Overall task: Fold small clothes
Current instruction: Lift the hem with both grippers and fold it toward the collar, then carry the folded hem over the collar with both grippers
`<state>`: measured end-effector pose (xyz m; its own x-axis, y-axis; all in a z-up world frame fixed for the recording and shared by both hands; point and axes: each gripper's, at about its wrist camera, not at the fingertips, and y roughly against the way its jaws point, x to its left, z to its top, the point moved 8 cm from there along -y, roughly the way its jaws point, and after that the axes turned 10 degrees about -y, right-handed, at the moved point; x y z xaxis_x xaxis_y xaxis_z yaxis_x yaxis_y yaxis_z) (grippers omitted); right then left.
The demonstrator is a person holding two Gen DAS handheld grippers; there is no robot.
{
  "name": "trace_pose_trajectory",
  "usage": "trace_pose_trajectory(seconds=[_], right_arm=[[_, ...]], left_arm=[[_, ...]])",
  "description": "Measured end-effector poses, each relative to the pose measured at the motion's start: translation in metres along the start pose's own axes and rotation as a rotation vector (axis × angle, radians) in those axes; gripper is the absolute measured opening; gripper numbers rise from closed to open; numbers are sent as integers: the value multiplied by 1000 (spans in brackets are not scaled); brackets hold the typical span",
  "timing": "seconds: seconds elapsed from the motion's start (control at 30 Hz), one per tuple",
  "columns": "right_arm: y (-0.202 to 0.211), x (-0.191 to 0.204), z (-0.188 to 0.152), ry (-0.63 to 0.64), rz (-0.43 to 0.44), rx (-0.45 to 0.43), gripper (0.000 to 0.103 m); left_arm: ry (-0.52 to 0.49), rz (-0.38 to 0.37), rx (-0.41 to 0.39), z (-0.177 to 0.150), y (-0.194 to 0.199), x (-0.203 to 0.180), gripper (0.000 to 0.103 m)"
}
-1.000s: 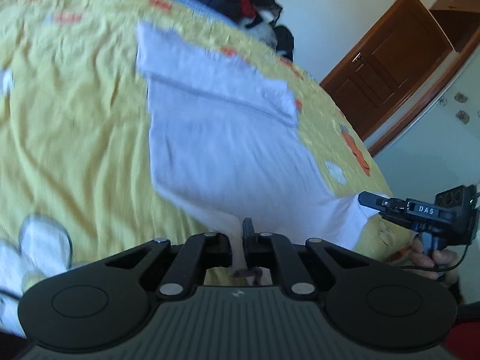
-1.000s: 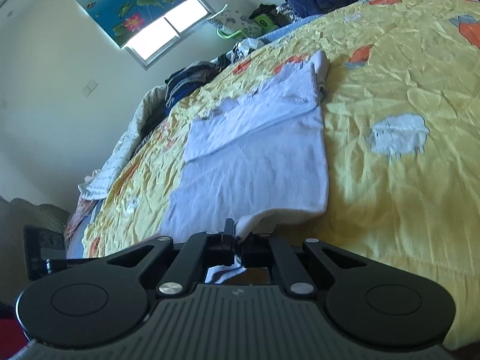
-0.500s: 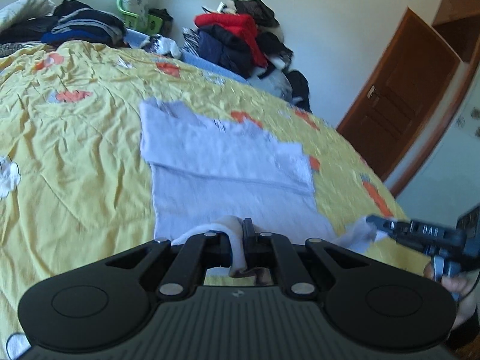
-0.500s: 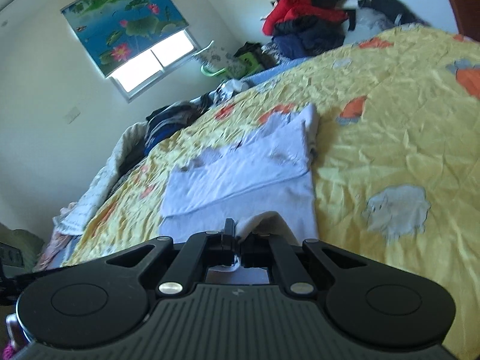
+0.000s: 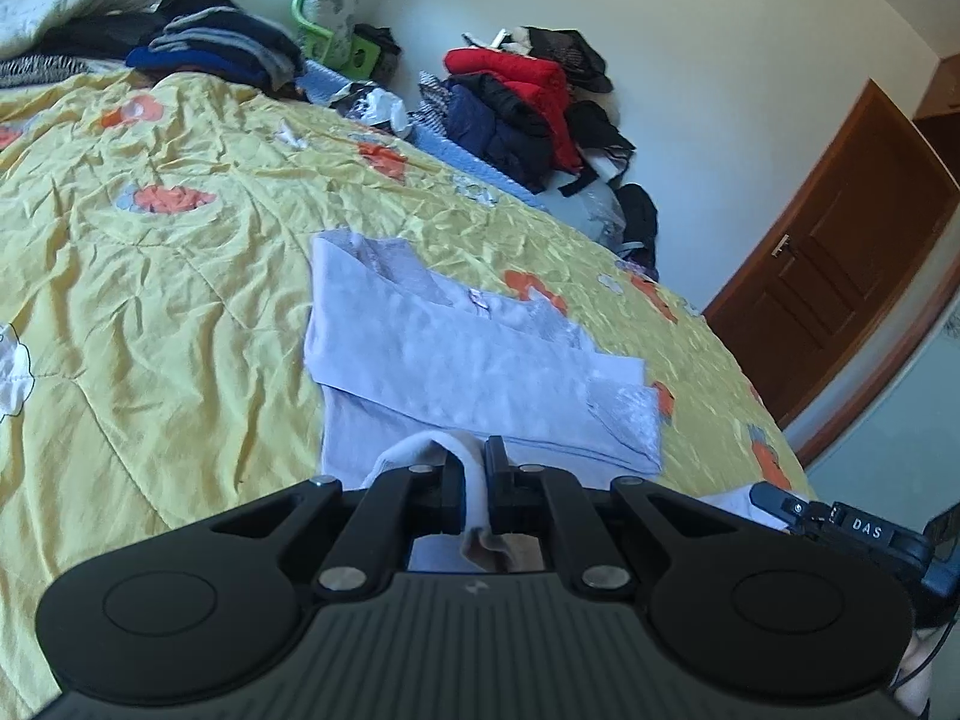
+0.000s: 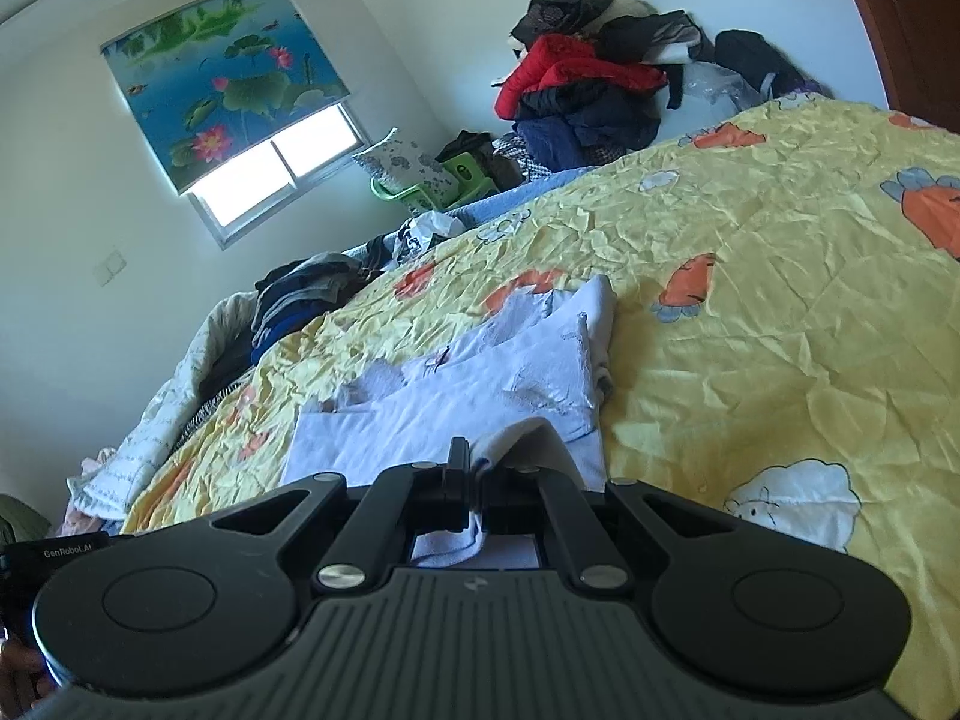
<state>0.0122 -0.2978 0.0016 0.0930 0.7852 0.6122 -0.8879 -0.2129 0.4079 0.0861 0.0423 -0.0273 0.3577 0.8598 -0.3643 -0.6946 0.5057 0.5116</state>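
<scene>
A pale lilac small garment [image 5: 456,360] lies on the yellow bedspread [image 5: 150,300], its sleeves folded in across the body. My left gripper [image 5: 474,474] is shut on the near hem at its left corner, lifted off the bed. My right gripper [image 6: 474,474] is shut on the hem's other corner; the garment [image 6: 480,384] spreads ahead of it. The right gripper also shows at the lower right of the left wrist view [image 5: 780,501], holding cloth.
Piles of dark and red clothes [image 5: 528,96] are heaped past the bed's far edge by the wall. More folded clothes [image 5: 210,48] lie at the far left. A brown door [image 5: 840,276] stands to the right. A window with a lotus blind [image 6: 240,96] is behind.
Both grippers have carried the near hem up and forward over the garment toward its collar end. The views have tilted up, and less of the garment's lower body shows.
</scene>
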Motion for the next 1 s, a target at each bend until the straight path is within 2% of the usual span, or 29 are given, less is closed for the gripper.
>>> trace_pose_trajectory(seconds=[0.2, 0.57, 1.0], right_arm=[[-15, -4, 1, -53, 7, 8, 6], [-37, -1, 2, -23, -25, -1, 6], [-54, -8, 7, -38, -47, -2, 6]], left_arm=[[-1, 94, 42, 3, -12, 8, 5], [-119, 213, 46, 7, -28, 0, 5], [-187, 267, 29, 19, -41, 0, 5]])
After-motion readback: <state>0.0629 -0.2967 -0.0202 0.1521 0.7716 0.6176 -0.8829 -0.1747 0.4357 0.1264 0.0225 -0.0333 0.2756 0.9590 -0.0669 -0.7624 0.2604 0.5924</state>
